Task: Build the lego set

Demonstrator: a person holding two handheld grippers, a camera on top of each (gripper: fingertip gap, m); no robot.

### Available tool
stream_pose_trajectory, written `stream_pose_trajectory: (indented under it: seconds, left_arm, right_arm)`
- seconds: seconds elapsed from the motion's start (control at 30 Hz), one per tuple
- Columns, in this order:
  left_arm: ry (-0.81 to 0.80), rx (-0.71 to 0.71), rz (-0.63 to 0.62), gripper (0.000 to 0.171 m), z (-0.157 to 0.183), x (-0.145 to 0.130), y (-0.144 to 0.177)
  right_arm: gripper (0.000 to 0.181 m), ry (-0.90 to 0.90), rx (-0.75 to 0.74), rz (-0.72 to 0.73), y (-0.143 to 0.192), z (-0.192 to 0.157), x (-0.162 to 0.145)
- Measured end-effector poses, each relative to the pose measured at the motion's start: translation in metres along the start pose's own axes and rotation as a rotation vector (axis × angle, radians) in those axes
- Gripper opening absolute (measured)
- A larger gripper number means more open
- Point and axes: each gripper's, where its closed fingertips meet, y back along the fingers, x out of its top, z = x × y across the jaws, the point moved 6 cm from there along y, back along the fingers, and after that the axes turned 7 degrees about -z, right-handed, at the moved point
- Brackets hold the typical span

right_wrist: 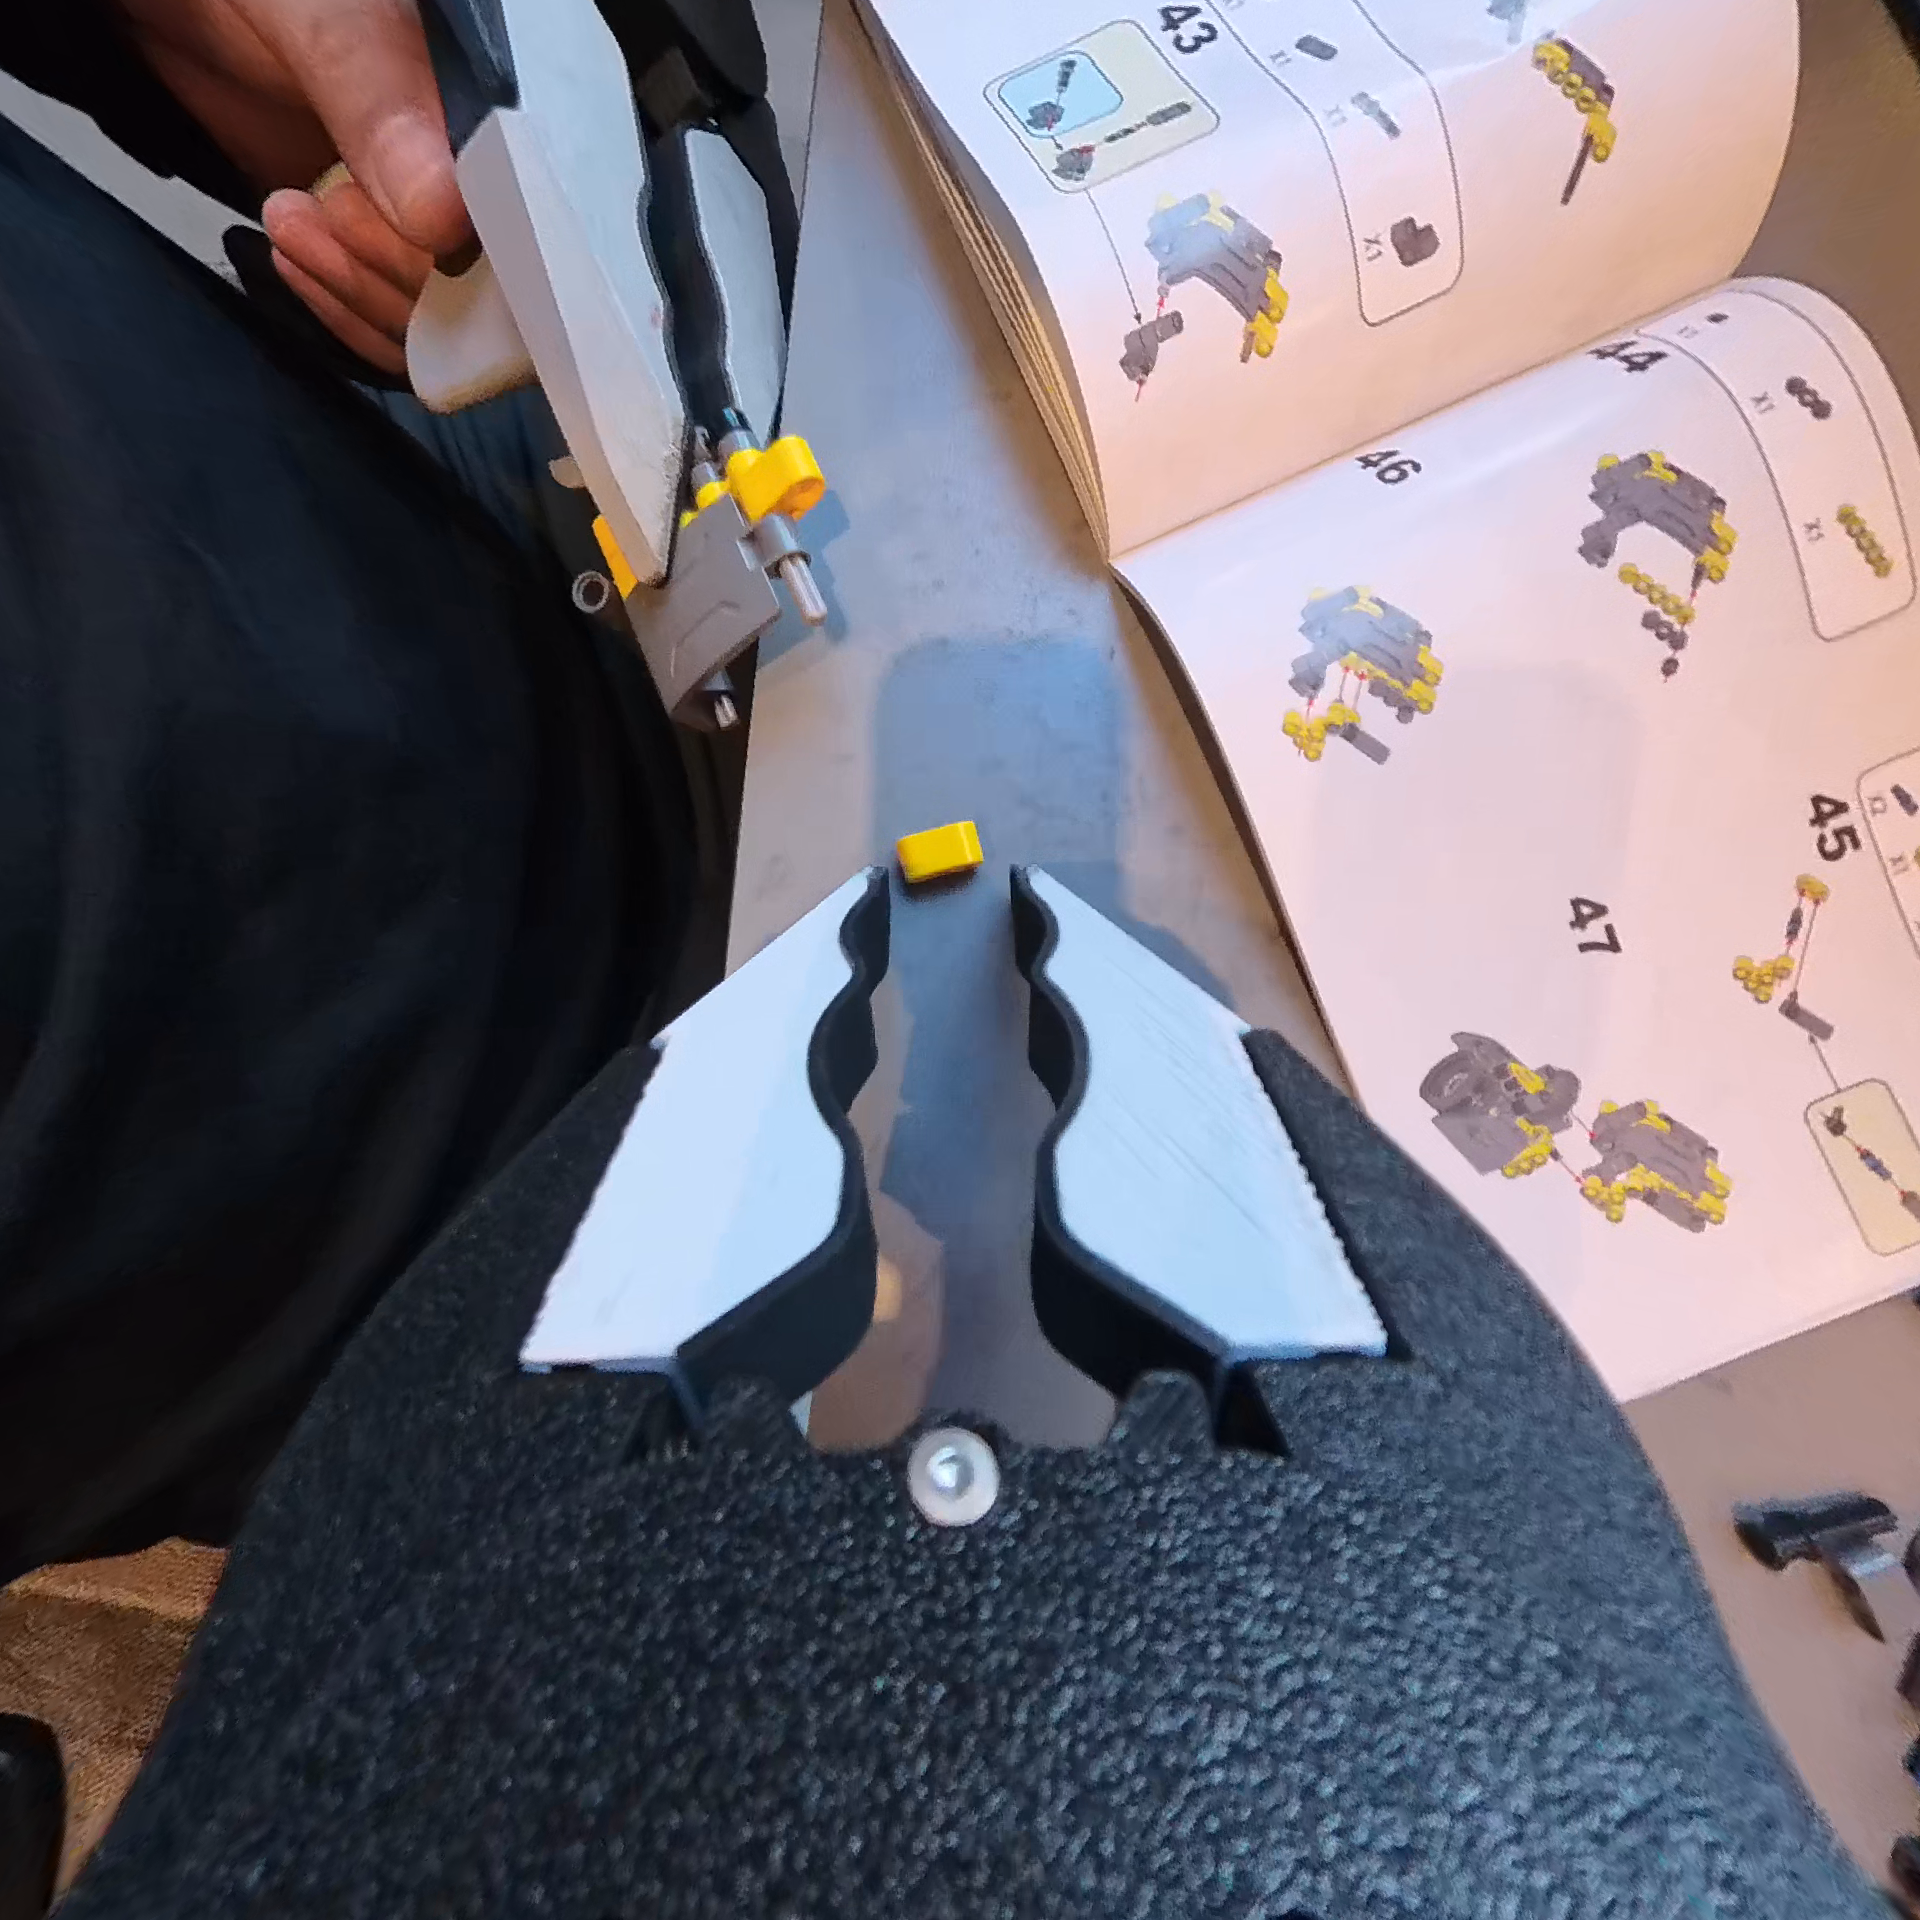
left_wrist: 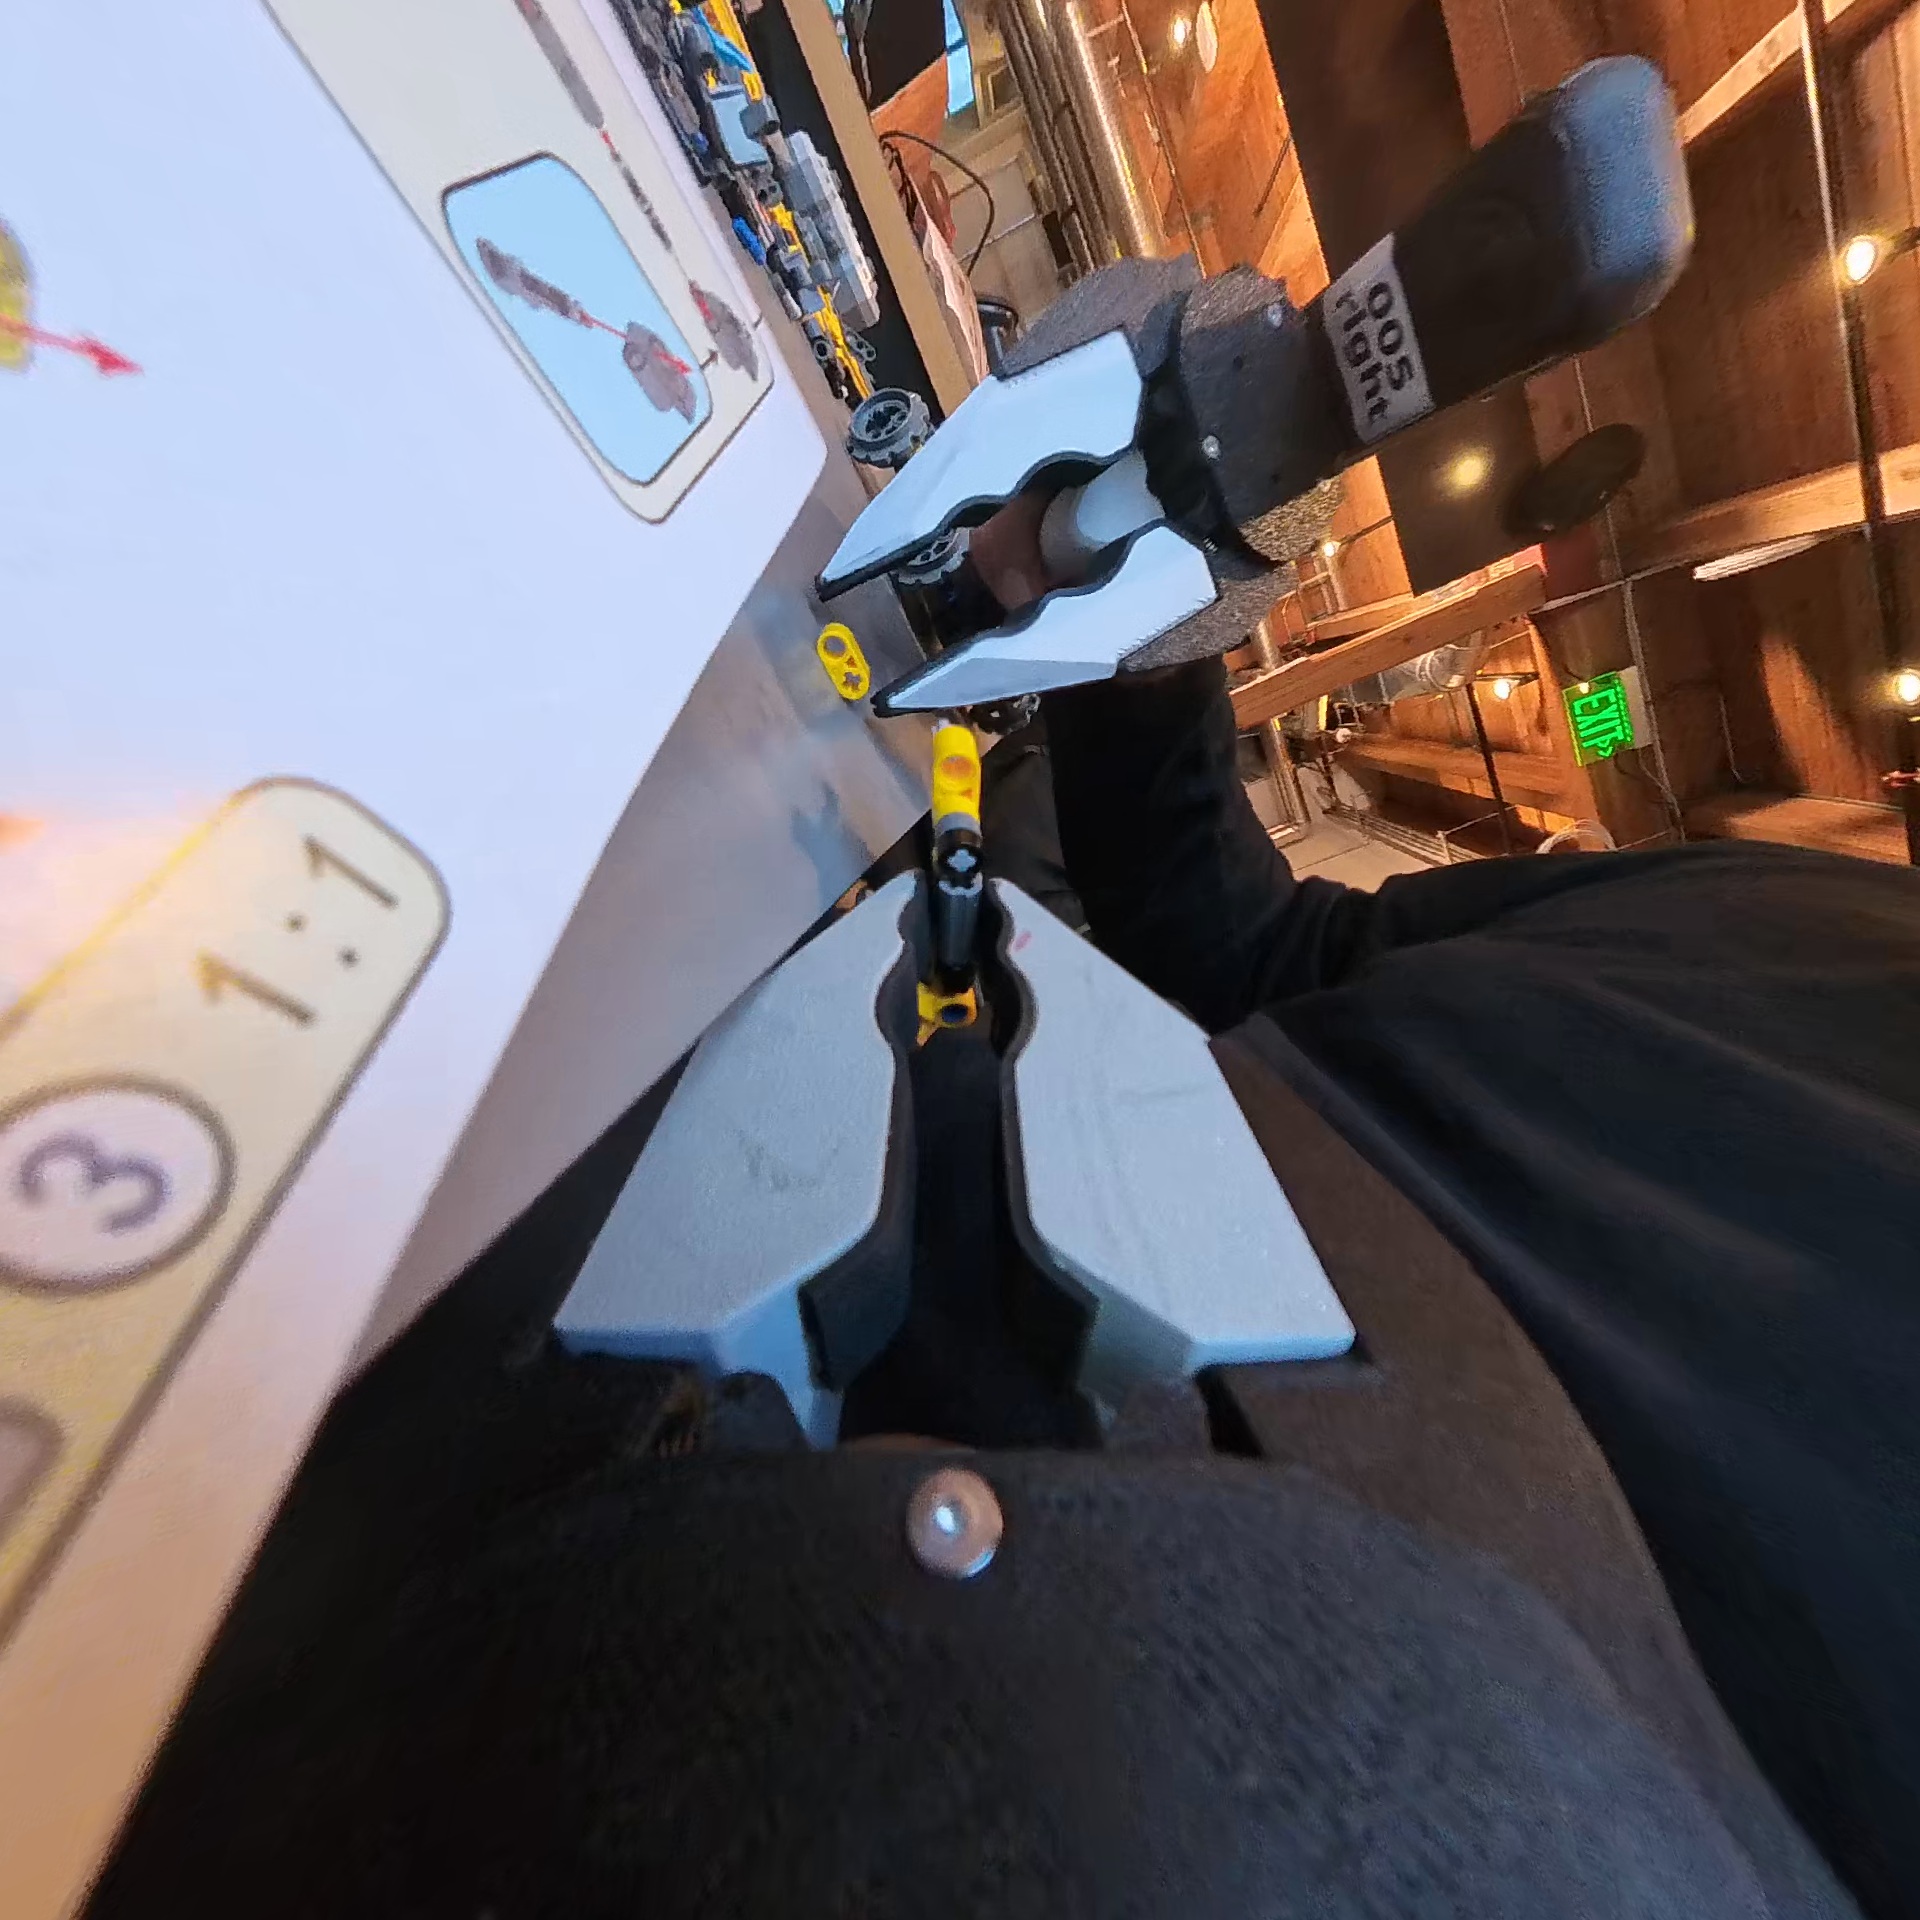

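Note:
My left gripper is shut on a small toy-brick assembly of black, grey and yellow parts, held in the air over the table's edge. In the right wrist view the left gripper is at the upper left, with the assembly sticking out of its tips: a yellow connector, a grey panel and a grey axle. My right gripper is open and empty, low over the grey table. A small yellow piece lies just ahead of its tips. It also shows in the left wrist view, beside the right gripper.
An open instruction booklet lies on the table to the right and fills the left of the left wrist view. Black loose parts lie at the lower right. A black gear wheel and more parts sit farther back. A person's hand holds the left gripper. The gap from one gripper's tips to the other's is roughly 7 cm.

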Motion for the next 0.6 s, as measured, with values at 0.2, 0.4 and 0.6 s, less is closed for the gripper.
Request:
stream_pose_trajectory:
  seconds: [0.2, 0.4, 0.6]
  left_arm:
    - [0.066, -0.004, -0.007, 0.006, 0.0, 0.002, -0.002]
    - [0.126, -0.009, -0.039, 0.005, 0.0, -0.001, -0.007]
    - [0.141, -0.003, -0.055, 0.006, 0.0, -0.003, -0.008]
  right_arm:
    - [0.015, 0.032, 0.052, 0.02, -0.007, -0.003, 0.005]
    - [0.015, 0.047, 0.053, 0.089, -0.009, -0.011, 0.02]
    - [0.015, 0.079, 0.039, 0.061, -0.017, -0.019, 0.019]
